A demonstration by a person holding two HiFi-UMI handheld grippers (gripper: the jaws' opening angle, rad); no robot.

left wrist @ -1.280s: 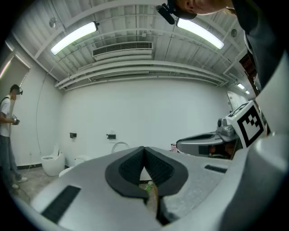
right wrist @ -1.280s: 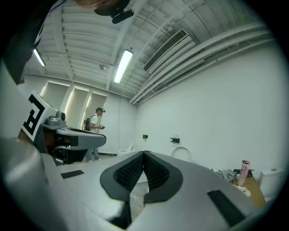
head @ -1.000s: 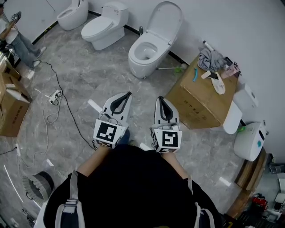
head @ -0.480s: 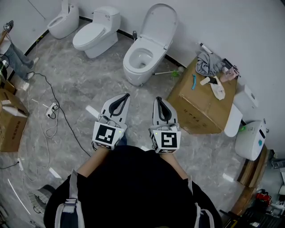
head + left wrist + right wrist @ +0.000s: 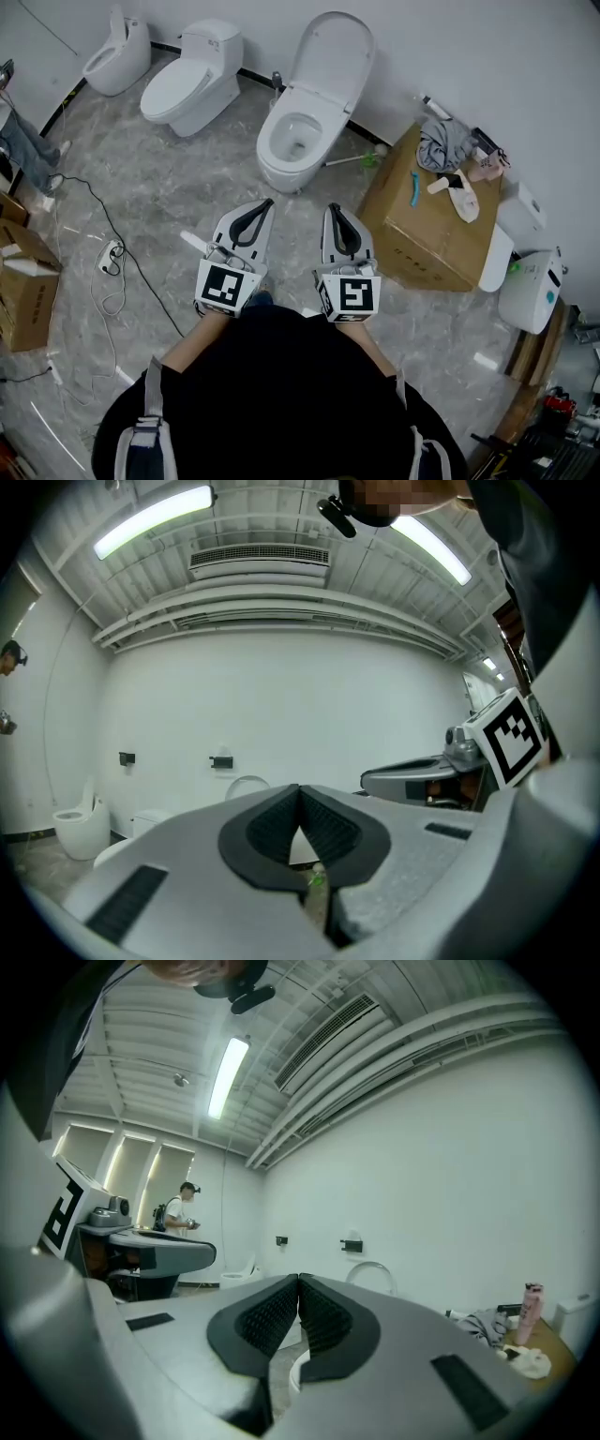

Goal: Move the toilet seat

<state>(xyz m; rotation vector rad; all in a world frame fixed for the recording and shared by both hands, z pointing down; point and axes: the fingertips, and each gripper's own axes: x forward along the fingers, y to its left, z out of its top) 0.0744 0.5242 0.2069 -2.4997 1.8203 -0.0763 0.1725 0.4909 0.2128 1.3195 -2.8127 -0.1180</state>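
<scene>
Room was bright, even light from ceiling lamps (image 5: 155,517); shadows were soft, faint sheen on floor (image 5: 159,187). Head view was sharp, bent at edges. Both gripper views had strong fisheye w/ dark corners; left gripper (image 5: 300,787) was soft up close, bg clear.

Grey marbled floor (image 5: 173,202), open toilet (image 5: 292,141), cardboard box (image 5: 427,230), power strip (image 5: 110,255)
</scene>
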